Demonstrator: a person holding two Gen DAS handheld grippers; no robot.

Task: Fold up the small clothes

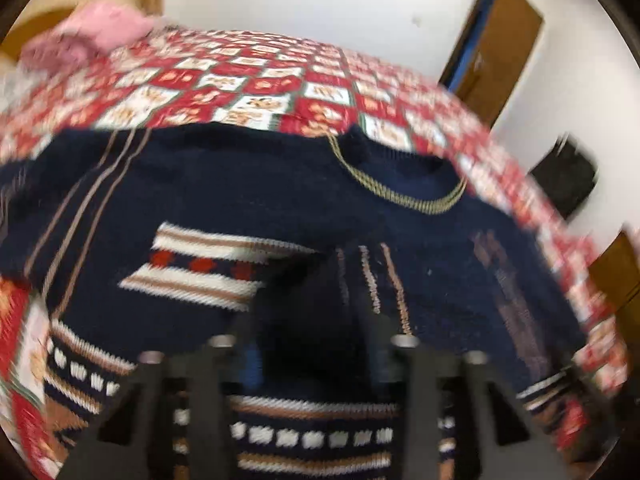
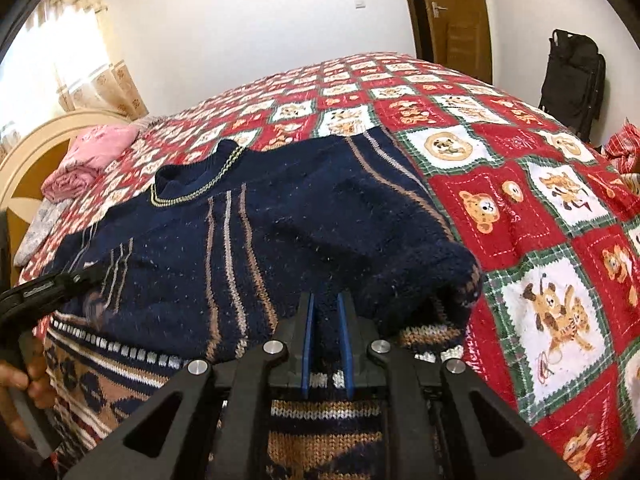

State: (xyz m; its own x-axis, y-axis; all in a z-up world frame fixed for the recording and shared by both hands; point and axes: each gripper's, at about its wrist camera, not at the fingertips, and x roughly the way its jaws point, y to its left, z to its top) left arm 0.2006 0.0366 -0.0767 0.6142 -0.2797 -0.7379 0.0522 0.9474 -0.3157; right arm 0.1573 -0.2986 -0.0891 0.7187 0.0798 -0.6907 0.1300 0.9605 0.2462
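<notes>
One navy sweater [image 2: 280, 232] lies spread on the bed [image 2: 520, 208], mid-fold: the right gripper [image 2: 328, 336] has its jaws clamped on the sleeve laid across the body; the left gripper [image 1: 312, 344] is too blurred to tell. Next, both must carry cloth inward together.

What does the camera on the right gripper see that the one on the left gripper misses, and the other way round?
Only the right wrist view shows the left gripper at the sweater's far side, the person's hand, the headboard and the right gripper shut on a navy fold. Only the left wrist view shows the sleeve's red-diamond band. Both show the navy sweater, its gold-trimmed collar, the bear quilt, the pink bundle and the black bag.
</notes>
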